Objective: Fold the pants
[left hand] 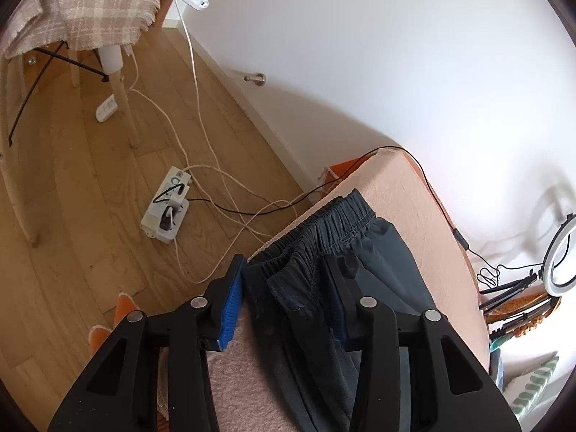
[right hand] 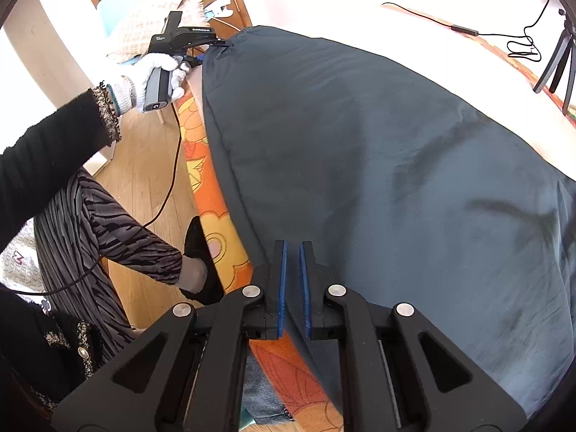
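Dark grey pants (left hand: 378, 259) lie spread over a table with a pink cover (left hand: 414, 187). Their gathered elastic waistband (left hand: 324, 223) reaches the table's corner. My left gripper (left hand: 286, 264) stands open astride the waistband's near corner, with bunched fabric between its blue pads (left hand: 230, 306). In the right wrist view the pants (right hand: 360, 162) fill the table, and a white-gloved hand (right hand: 158, 68) holds the left gripper (right hand: 210, 48) at their far corner. My right gripper (right hand: 293, 246) is shut on the pants' near edge, with dark fabric pinched in the narrow gap.
On the wooden floor lie a white power strip (left hand: 165, 208) and tangled cables. A chair with a plaid blanket (left hand: 100, 10) stands beyond. A ring light (left hand: 561, 252) and a black cable (right hand: 464, 30) are on the table's far side. The person's leg and black slipper (right hand: 201, 248) are beside the orange flowered edge (right hand: 201, 165).
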### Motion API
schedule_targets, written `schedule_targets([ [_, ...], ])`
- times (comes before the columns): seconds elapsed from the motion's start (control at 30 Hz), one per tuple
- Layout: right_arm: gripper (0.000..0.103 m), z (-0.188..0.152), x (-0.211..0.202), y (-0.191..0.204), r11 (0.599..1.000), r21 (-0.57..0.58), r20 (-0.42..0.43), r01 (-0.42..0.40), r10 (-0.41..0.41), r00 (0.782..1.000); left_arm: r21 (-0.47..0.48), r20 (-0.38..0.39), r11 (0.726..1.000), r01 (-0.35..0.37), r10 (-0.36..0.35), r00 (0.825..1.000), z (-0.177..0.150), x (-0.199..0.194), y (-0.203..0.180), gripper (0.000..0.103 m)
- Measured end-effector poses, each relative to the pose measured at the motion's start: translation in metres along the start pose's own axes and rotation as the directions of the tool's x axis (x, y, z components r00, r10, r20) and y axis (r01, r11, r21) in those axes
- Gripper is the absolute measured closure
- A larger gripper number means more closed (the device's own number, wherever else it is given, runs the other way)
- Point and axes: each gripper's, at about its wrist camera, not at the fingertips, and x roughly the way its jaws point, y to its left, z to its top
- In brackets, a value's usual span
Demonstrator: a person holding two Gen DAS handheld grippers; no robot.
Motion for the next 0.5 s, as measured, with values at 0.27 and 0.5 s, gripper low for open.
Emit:
schedule_targets([
  [0.27,0.095,0.004,0.001,-0.005,1.0,0.025,0.002,0.002,-0.002,1.0,0.12,0.08,0.992,-0.043,0.033,0.996,-0.004,-0.014,-0.03,0.082],
  [0.5,0.095,0.005,-0.007,-0.022,0.994,0.11,0.038,-0.011,0.007,0.999,0.366,0.183,0.928,-0.068,0.001,0.983,-0.022,-0.056,-0.098,0.083],
])
